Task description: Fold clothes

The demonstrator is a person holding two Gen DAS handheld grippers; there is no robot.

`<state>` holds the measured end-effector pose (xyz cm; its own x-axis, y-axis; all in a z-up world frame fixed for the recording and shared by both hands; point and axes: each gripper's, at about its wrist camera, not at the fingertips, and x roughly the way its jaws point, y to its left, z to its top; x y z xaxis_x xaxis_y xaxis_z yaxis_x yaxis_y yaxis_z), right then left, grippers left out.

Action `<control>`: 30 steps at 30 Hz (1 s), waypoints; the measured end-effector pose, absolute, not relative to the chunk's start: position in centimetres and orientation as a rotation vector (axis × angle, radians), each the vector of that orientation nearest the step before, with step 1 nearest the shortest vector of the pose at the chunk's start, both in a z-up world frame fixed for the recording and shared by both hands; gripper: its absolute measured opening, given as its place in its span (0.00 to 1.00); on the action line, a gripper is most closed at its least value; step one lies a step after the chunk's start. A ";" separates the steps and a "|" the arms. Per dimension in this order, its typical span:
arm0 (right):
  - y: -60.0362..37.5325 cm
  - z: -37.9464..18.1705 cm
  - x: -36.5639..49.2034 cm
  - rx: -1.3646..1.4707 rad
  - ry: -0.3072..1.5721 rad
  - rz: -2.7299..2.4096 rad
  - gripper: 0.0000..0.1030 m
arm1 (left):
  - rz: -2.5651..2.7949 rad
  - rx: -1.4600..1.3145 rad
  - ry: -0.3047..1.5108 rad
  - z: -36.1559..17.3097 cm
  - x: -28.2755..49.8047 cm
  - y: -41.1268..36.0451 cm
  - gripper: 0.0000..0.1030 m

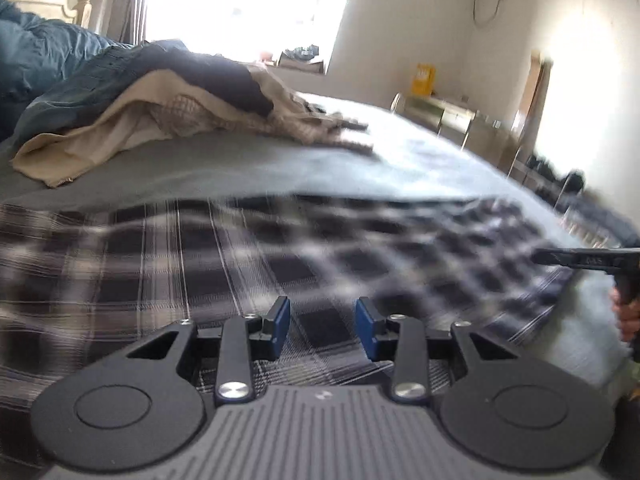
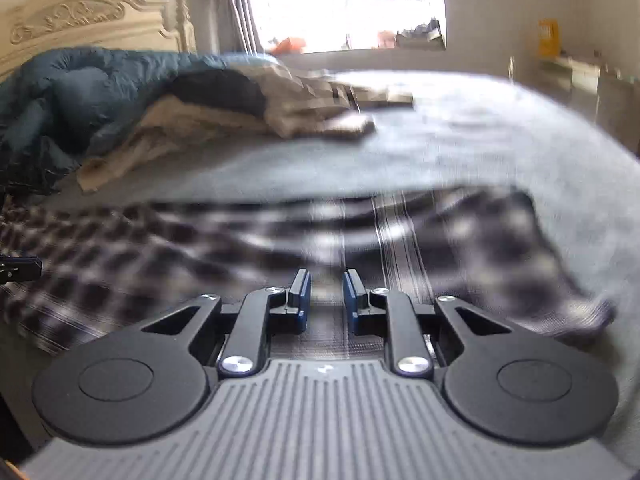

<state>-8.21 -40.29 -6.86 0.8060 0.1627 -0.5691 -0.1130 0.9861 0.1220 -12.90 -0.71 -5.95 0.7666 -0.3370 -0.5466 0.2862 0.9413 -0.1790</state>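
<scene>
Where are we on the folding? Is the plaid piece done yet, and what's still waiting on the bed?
Done: nothing looks folded. In hand: the plaid garment lies spread on the grey bedsheet, both pictures blurred; the left gripper and right gripper are over it with jaws apart and nothing pinched. Left: folding the plaid, then the heap of beige and dark clothes further up the bed.

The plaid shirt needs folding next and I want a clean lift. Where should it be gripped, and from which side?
Probably the plaid shirt by its free edge at the near right, coming in low from the camera's side. It lies flat on the grey bedsheet, so only an edge offers something to pinch.
</scene>
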 end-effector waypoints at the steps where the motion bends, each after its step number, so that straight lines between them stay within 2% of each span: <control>1: -41.0 -7.9 -8.7 0.084 0.645 0.110 0.14 | -0.334 -0.078 0.621 -6.6 -12.7 -0.7 0.36; 4: -45.6 -8.6 -11.6 0.222 0.601 0.036 0.08 | -0.346 -0.102 0.636 -8.0 -12.3 0.2 0.36; 7: -46.5 -6.1 -11.2 0.167 0.582 -0.121 0.14 | -0.384 -0.183 0.609 -8.5 -12.4 1.6 0.43; 12: -39.8 -3.3 -5.3 0.099 0.514 0.143 0.14 | -0.380 -0.274 0.563 -9.7 -12.6 2.9 0.44; 15: -36.2 -4.9 -0.3 0.038 0.614 0.260 0.11 | -0.360 -0.218 0.535 -9.9 -13.1 2.1 0.44; 18: -38.0 -7.1 3.7 0.032 0.707 0.182 0.09 | -0.352 -0.134 0.512 -9.8 -13.7 1.2 0.47; 20: -41.2 -6.8 5.6 0.124 0.717 0.089 0.00 | -0.356 -0.093 0.500 -9.9 -14.1 0.8 0.49; 23: -44.6 -5.9 6.7 0.220 0.713 -0.021 0.00 | -0.368 -0.091 0.494 -9.9 -14.3 0.9 0.50; 25: -46.1 -5.3 6.8 0.256 0.707 -0.079 0.05 | -0.376 -0.103 0.494 -9.9 -14.2 1.0 0.50; 30: -44.0 -5.8 8.2 0.240 0.749 0.060 0.03 | -0.372 -0.107 0.491 -10.0 -13.9 0.7 0.50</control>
<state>8.16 -44.03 -5.77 0.7321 0.1387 -0.6669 0.0316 0.9711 0.2366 -13.94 0.75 -9.97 0.8166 -0.3735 -0.4401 0.3226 0.9276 -0.1886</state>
